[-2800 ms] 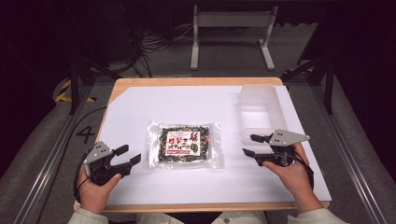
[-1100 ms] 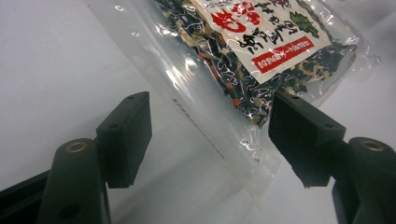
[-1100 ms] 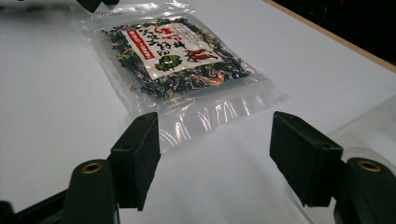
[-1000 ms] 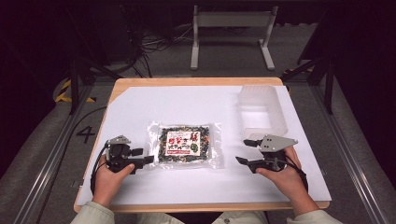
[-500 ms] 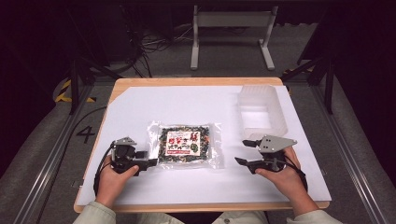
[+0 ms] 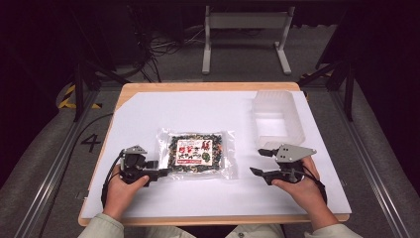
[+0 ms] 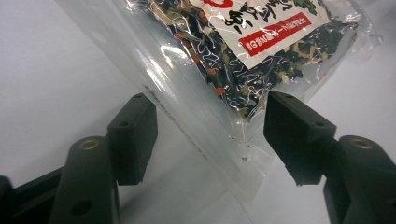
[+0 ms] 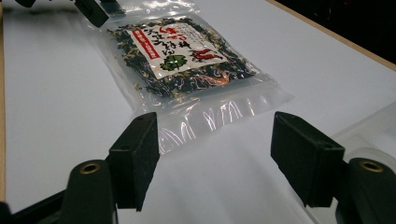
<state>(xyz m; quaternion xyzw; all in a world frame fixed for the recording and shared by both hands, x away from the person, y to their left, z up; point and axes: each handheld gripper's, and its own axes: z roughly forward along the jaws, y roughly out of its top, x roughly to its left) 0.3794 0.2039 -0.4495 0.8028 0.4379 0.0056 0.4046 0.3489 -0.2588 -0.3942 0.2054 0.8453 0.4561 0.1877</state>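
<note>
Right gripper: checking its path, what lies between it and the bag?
Nothing but bare white sheet lies between the right gripper and the bag, seen in the high view and the right gripper view.

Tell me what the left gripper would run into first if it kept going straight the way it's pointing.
Most likely the clear bag of dried greens. The left gripper has just been closing, and the bag's clear sealed corner already lies between its fingers, which do not look pressed on it yet.

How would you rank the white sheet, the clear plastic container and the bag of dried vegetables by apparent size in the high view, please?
1. White sheet, by far the largest.
2. Bag of dried vegetables.
3. Clear plastic container; its footprint looks close to the bag's and it lies farther from the camera, so this last ranking is uncertain.
</note>
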